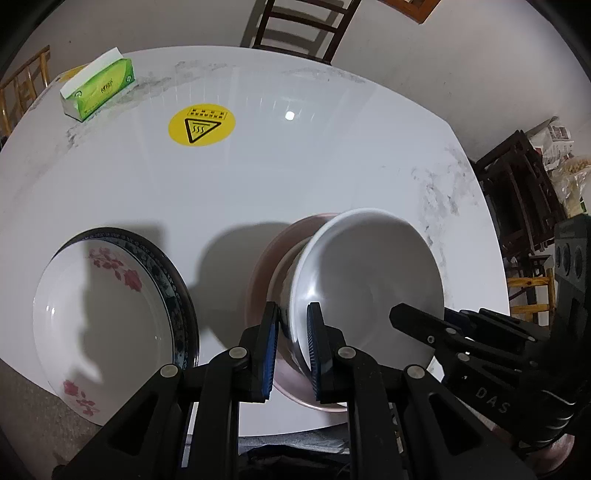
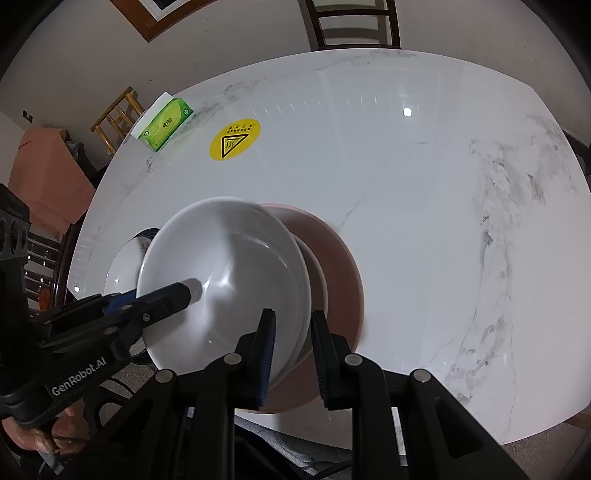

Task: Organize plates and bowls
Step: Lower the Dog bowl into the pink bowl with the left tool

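Note:
A plain white bowl [image 1: 369,280] [image 2: 229,280] hangs between both grippers, just over a pink plate [image 1: 264,266] [image 2: 332,258] on the white table. My left gripper [image 1: 293,306] is shut on the bowl's left rim, one pad inside and one outside. My right gripper [image 2: 293,314] is shut on the opposite rim in the same way. Each gripper also shows in the other's view, the right gripper [image 1: 406,317] and the left gripper [image 2: 181,293], with one finger reaching into the bowl. I cannot tell whether the bowl touches the pink plate.
A white plate with red flowers [image 1: 110,314] [image 2: 125,266] lies on a dark blue-patterned plate [image 1: 183,302] at the table's near left. A green tissue box [image 1: 99,88] [image 2: 166,123] and a yellow warning sticker [image 1: 201,125] [image 2: 234,139] lie farther back. Dark chairs [image 1: 303,26] stand around the table.

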Demonstrator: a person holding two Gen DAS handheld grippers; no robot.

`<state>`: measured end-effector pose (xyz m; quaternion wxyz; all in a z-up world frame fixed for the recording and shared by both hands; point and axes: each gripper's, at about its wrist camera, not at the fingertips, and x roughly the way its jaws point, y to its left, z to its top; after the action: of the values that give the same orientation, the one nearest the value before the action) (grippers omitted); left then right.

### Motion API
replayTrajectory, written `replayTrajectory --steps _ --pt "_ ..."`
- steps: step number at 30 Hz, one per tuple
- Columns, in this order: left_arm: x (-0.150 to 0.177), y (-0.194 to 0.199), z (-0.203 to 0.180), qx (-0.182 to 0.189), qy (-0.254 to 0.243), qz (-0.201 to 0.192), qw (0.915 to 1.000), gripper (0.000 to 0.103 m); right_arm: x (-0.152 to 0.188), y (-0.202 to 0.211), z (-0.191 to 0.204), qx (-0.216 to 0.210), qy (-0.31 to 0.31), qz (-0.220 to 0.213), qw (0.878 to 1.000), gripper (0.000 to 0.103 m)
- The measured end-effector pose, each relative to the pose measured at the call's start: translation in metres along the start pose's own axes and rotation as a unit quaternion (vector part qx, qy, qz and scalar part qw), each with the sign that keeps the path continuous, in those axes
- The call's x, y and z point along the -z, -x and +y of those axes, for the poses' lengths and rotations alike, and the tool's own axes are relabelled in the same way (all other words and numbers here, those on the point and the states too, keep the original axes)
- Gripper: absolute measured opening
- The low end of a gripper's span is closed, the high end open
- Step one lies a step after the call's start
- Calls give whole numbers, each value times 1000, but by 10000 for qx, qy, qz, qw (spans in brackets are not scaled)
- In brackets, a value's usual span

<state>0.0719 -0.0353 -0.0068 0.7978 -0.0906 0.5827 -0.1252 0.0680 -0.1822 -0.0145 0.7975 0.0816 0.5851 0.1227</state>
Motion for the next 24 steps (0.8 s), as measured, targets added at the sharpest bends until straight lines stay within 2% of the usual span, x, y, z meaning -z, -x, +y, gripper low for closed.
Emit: replayTrajectory --steps 24 --pt "1 -9 5 -3 65 93 9999 12 1 -7 4 72 80 -25 9999 23"
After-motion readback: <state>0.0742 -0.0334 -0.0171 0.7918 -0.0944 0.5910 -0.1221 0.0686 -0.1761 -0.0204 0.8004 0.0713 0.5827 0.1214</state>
